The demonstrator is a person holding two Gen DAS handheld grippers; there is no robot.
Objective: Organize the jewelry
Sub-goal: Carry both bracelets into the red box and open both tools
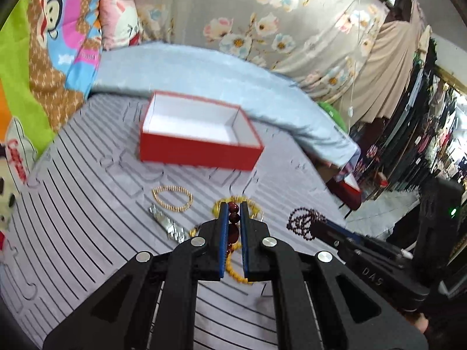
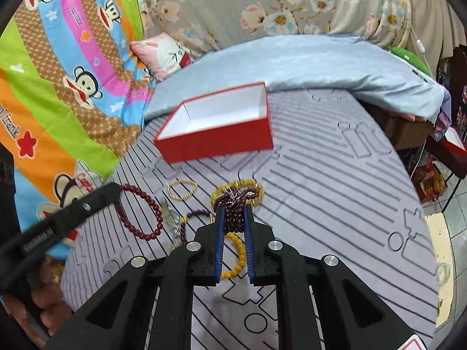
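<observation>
Two claws, each closed on a bead bracelet above a grey striped mat.

Left claw (image 1: 233, 208): clamped on a dark red bead bracelet (image 1: 233, 218). Right claw (image 2: 233, 211): clamped on a bunched strand of small maroon beads (image 2: 232, 213). On the mat (image 2: 335, 189): thin gold bracelet (image 2: 182, 189), yellow bead bracelet (image 2: 236, 255), silver watch (image 1: 167, 224). Red box (image 1: 198, 145), open, white inside, sits beyond them.

Bright, even light (fisheye-warped edges), slight motion blur.
</observation>
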